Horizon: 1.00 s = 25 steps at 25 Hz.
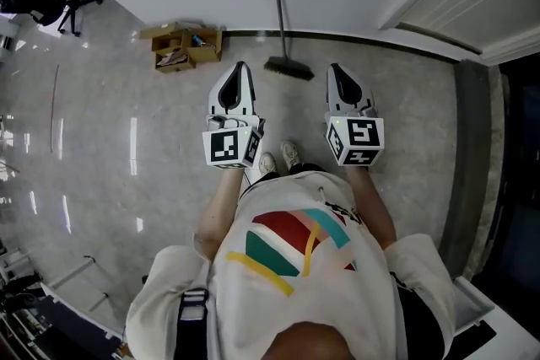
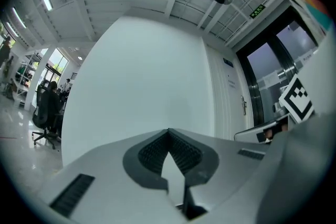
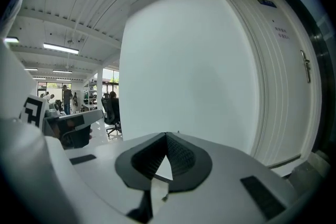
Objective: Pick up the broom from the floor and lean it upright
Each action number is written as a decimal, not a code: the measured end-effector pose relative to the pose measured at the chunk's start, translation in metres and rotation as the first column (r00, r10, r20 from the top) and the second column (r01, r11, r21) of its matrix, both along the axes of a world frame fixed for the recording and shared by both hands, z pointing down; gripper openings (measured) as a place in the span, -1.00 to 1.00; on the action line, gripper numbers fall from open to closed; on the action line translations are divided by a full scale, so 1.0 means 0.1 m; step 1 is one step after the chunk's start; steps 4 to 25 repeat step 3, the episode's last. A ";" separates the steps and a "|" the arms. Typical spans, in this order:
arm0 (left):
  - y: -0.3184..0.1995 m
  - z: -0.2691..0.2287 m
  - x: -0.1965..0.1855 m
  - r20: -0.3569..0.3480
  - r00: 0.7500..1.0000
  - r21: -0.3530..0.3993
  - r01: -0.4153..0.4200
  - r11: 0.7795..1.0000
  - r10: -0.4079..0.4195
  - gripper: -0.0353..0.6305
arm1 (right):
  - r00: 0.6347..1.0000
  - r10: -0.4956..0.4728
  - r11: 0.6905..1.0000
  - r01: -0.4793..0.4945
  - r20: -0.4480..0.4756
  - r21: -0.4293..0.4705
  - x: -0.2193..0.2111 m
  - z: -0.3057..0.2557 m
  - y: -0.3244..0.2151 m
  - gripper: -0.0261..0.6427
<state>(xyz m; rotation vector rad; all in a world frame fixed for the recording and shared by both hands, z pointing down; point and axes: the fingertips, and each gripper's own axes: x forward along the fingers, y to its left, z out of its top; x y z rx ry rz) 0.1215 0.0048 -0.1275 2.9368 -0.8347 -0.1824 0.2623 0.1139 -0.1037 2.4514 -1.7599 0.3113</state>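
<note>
The broom (image 1: 282,28) stands upright against the white wall, its dark bristle head (image 1: 288,69) on the floor and its thin handle running up the wall. My left gripper (image 1: 239,73) and right gripper (image 1: 337,74) are held side by side above the floor, short of the broom, one on each side of its head. Both are shut with nothing between the jaws. In the left gripper view the left gripper (image 2: 169,132) faces the bare white wall with its tips together. The right gripper (image 3: 166,136) does the same in its own view. The broom appears in neither gripper view.
An open cardboard box (image 1: 184,46) with small items sits on the floor by the wall, left of the broom. A white door (image 3: 278,76) and a dark glazed entrance lie to the right. Office chairs (image 2: 44,115) and people stand far off to the left. My feet (image 1: 279,158) are on the tiled floor.
</note>
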 end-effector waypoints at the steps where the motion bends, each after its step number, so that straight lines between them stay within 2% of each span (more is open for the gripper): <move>1: -0.03 -0.02 0.01 -0.003 1.000 0.004 0.000 1.000 0.000 -0.76 | 1.000 -0.011 1.000 0.011 -0.010 -0.002 0.00 0.00 -0.02 -0.89; 3: -0.08 -0.07 0.04 -0.010 1.000 0.017 -0.003 1.000 0.003 -0.76 | 0.999 -0.036 0.999 0.036 -0.033 -0.011 0.00 -0.01 -0.07 -0.89; 25: -0.08 -0.07 0.04 -0.010 1.000 0.017 -0.003 1.000 0.003 -0.76 | 0.999 -0.036 0.999 0.036 -0.033 -0.011 0.00 -0.01 -0.07 -0.89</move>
